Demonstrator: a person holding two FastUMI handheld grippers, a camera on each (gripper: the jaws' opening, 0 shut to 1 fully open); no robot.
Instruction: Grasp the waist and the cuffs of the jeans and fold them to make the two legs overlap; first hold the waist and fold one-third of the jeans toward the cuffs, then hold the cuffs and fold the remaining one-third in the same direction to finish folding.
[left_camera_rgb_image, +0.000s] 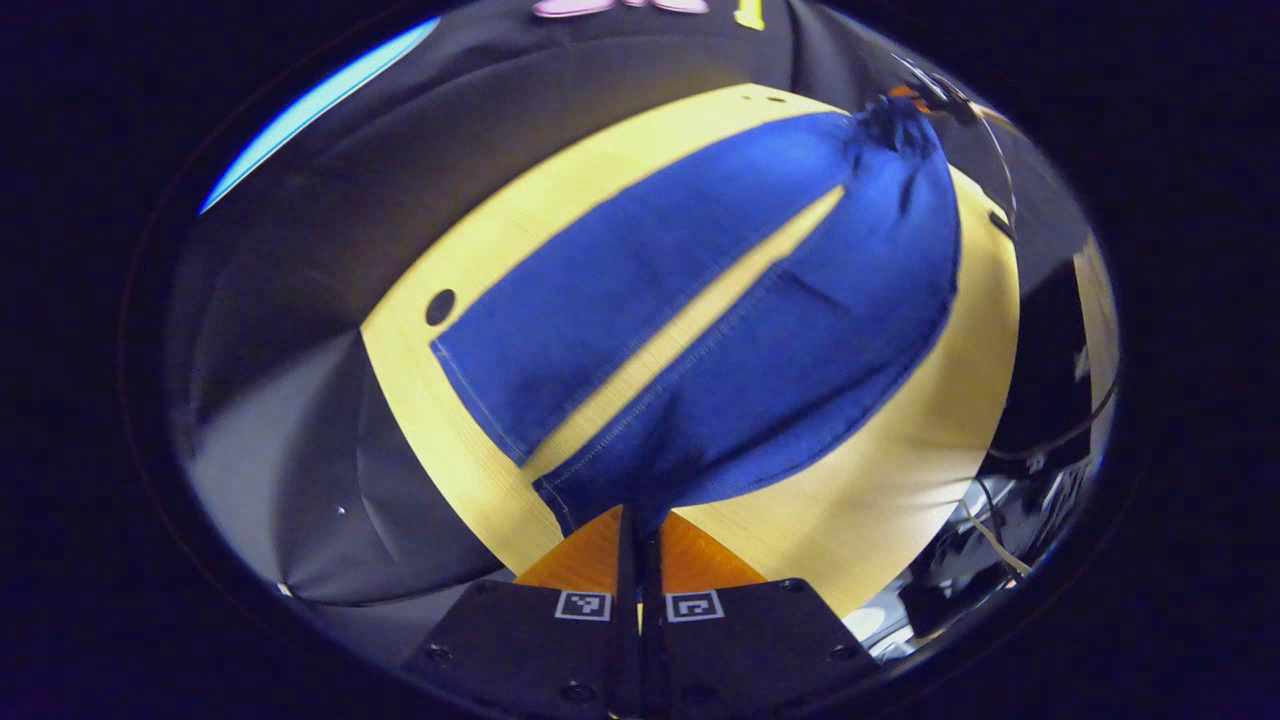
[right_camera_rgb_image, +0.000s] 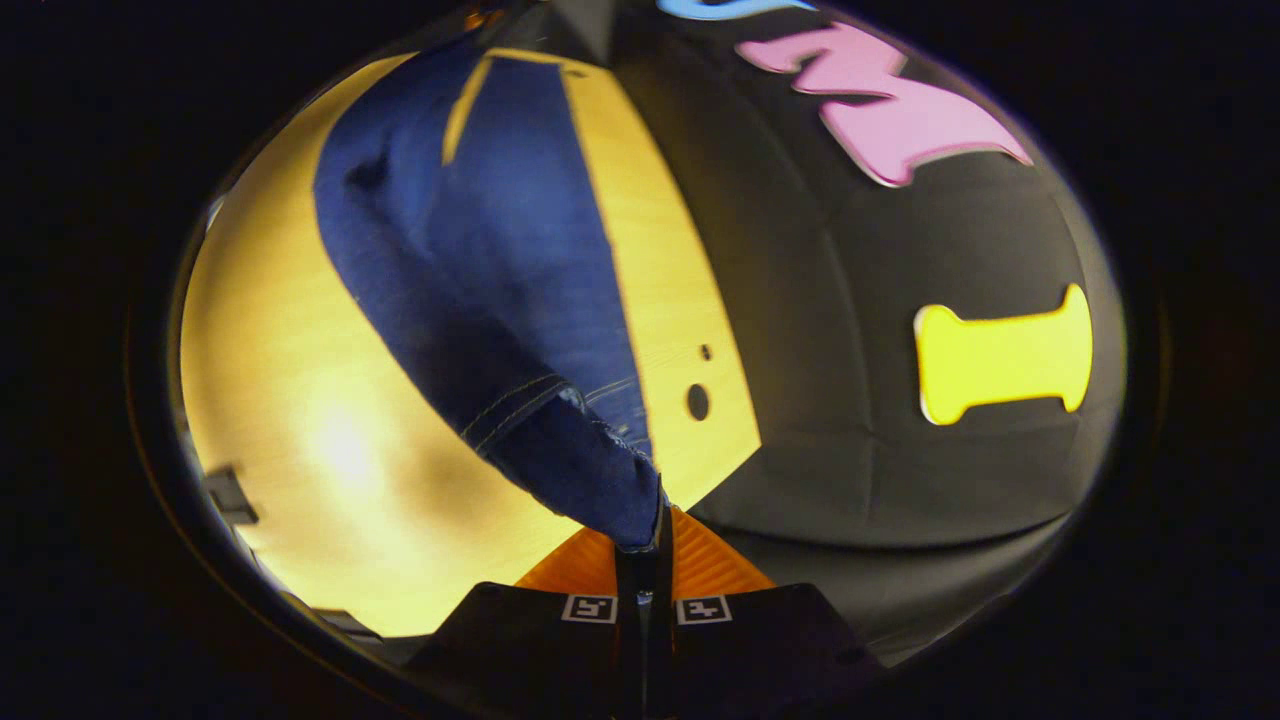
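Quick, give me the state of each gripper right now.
Left gripper: closed on a cuff of the jeans.
Right gripper: closed on the waist end of the jeans, lifted off the table.

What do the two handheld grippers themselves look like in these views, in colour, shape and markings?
The left gripper and the right gripper look alike: each has a black angular body with small screws, two small square black-and-white markers side by side near the front edge, and two orange ribbed fingers that taper to a point. A narrow dark slot runs between the two halves.
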